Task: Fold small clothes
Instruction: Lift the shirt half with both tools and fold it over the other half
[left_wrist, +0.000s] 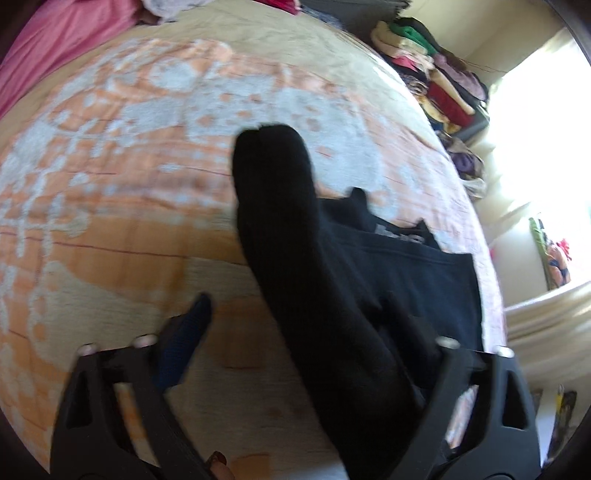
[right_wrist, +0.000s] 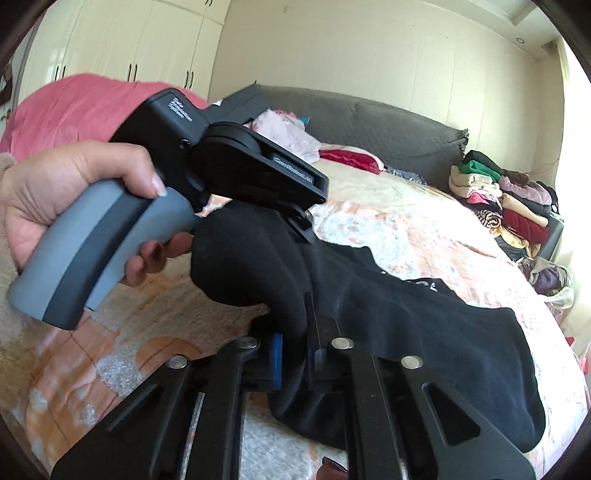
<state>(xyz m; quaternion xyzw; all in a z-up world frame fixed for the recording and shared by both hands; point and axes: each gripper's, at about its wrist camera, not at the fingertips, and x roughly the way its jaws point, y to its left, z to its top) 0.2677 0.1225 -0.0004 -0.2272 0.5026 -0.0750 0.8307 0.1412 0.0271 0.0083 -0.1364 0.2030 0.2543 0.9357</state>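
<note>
A black sock (left_wrist: 291, 229) runs lengthwise between the wide-apart fingers of my left gripper (left_wrist: 295, 321), which is open, with its toe end lifted off the bed. The sock lies over a black garment (left_wrist: 424, 273) with grey lettering. In the right wrist view my right gripper (right_wrist: 295, 350) is shut on the black sock (right_wrist: 255, 266), fabric pinched between the blue pads (right_wrist: 276, 363). The left gripper's body (right_wrist: 236, 158) and the hand holding it sit just above the sock. The black garment (right_wrist: 424, 317) spreads to the right on the bed.
The bed has an orange and white patterned cover (left_wrist: 129, 166). A pink blanket (right_wrist: 81, 107) lies at the far left. Stacks of folded clothes (right_wrist: 506, 195) stand at the bed's far right edge. A grey headboard (right_wrist: 388, 125) and loose clothes (right_wrist: 291, 136) are at the back.
</note>
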